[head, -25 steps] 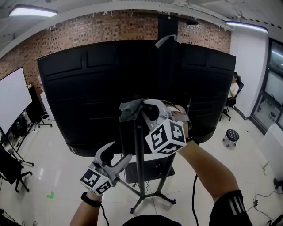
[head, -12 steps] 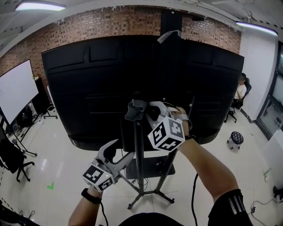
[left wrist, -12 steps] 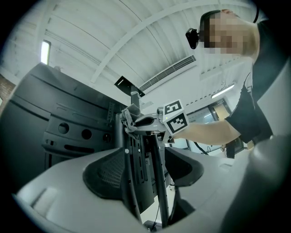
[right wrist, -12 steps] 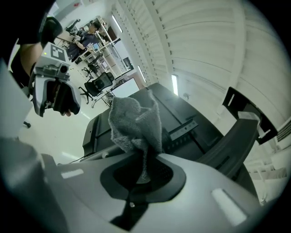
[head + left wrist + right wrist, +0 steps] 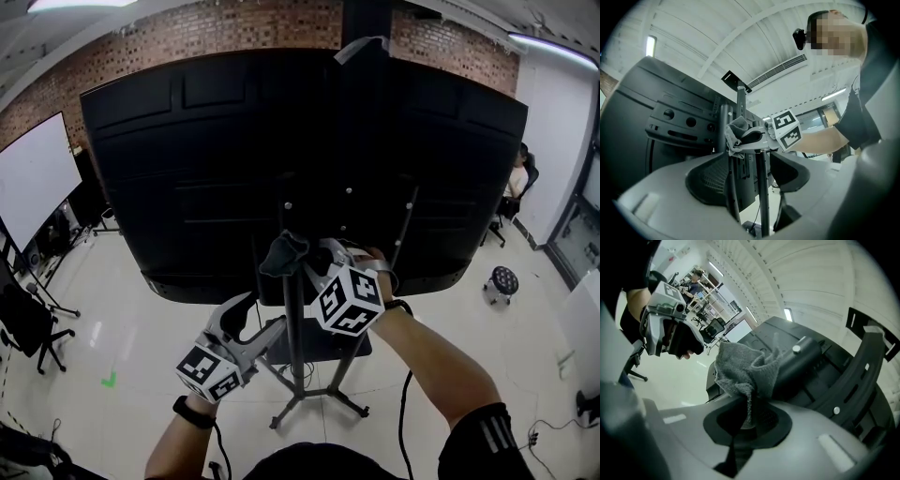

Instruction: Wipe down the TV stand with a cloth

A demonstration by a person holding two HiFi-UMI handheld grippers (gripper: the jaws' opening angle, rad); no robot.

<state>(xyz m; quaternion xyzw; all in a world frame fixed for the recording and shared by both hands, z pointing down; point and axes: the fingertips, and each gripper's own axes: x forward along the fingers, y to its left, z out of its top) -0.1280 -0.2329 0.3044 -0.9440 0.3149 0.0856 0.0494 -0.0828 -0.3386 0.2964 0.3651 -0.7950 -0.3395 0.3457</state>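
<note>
Right claw [image 5: 747, 419] shut tight on one grey cloth [image 5: 284, 254], which it presses against the upright post of the TV stand [image 5: 298, 380], just under the lower edge of one big black screen [image 5: 234, 159] seen from behind. In the claw's own view the cloth bunches up out of the closed jaws, with a loose fold hanging to one side.

Left claw [image 5: 750, 176] hangs lower and to the left of the post, its two jaws spread apart and gripping nothing. Through the gap its camera shows the stand's posts, and above them the other claw with the cloth.

Two claws, one cloth and one stand make up the scene at hand. The stand is a single black frame on splayed legs, with one dark shelf [image 5: 323, 339] low down behind the post.

Pale, glossy floor [image 5: 141, 309] runs under everything and carries one small green mark [image 5: 110, 380] at the left. One black office chair [image 5: 26, 323] stands at the far left below one whiteboard [image 5: 33, 183]. One round stool [image 5: 503, 279] sits on the floor to the right, well apart from the stand, and a person [image 5: 521, 178] is seated at the room's right edge. A red brick wall [image 5: 234, 28] closes the back of the room, and two strip lights [image 5: 553, 42] glow on the white ceiling.
</note>
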